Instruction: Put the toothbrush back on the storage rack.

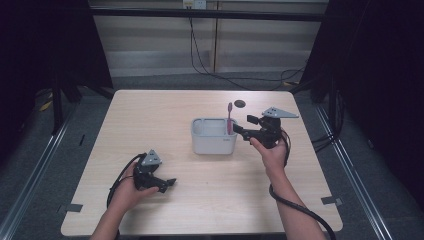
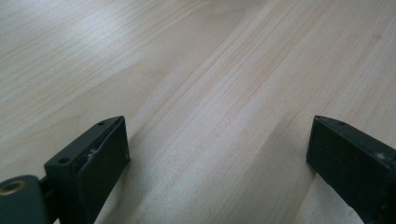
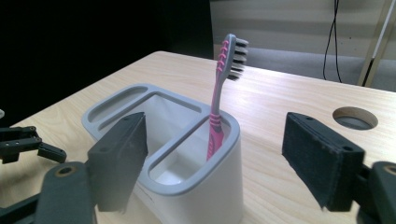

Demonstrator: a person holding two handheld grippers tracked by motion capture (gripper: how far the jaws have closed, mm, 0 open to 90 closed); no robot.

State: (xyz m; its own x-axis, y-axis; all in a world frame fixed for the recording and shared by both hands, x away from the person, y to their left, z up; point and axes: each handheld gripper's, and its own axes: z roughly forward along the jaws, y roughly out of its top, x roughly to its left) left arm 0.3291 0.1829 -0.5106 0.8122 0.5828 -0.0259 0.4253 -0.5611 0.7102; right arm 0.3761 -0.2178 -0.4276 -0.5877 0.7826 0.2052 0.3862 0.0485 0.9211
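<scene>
A pale wood surface (image 1: pixel 200 200) stands on grey floor (image 1: pixel 45 150), dark curtains either side. A toothbrush (image 3: pixel 217 116) stands upright in the holder (image 3: pixel 187 186), between the gaping right tongs (image 3: pixel 215 163). Left tongs (image 2: pixel 219 154) rest apart, empty.

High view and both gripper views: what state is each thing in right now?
Toothbrush: standing in the holder, bristles up, leaning on the rim, not gripped.
Holder: upright on the table.
Right gripper: open, jaws either side of the holder.
Left gripper: open, low over bare table.
</scene>
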